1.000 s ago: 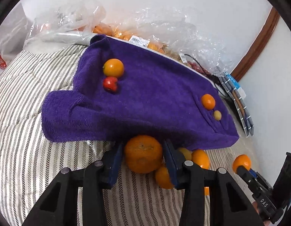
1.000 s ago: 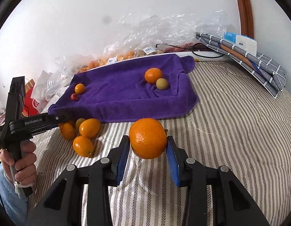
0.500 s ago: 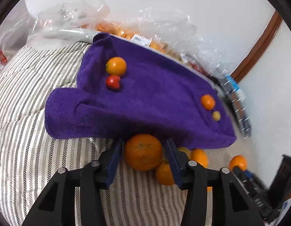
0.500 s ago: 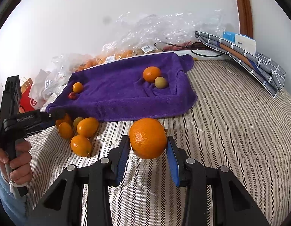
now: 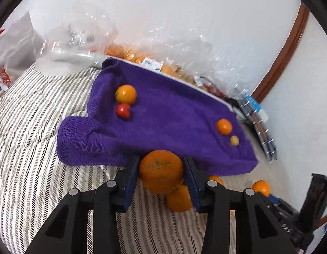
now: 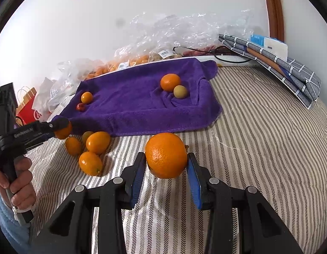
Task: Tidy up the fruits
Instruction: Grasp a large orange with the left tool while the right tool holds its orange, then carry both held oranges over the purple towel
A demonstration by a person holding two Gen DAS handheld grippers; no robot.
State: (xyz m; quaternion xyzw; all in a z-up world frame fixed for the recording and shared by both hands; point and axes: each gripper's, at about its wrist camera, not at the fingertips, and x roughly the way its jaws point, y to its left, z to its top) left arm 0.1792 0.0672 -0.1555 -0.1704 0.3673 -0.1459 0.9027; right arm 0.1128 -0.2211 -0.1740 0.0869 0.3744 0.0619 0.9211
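Near the towel [image 5: 163, 127] front edge, my left gripper [image 5: 161, 177] tightened again, pinching one orange [image 5: 161, 176]; right gripper [image 6: 166, 167] still pinches another [image 6: 166, 155].

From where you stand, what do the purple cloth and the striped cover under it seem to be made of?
The purple cloth looks like terry towelling: matte, fuzzy looped pile, thick soft folds at its edges. The striped cover looks like quilted woven cotton or a blend: matte herringbone stripes, stitched seams and a gentle puffiness. The exact fibre can't be told.
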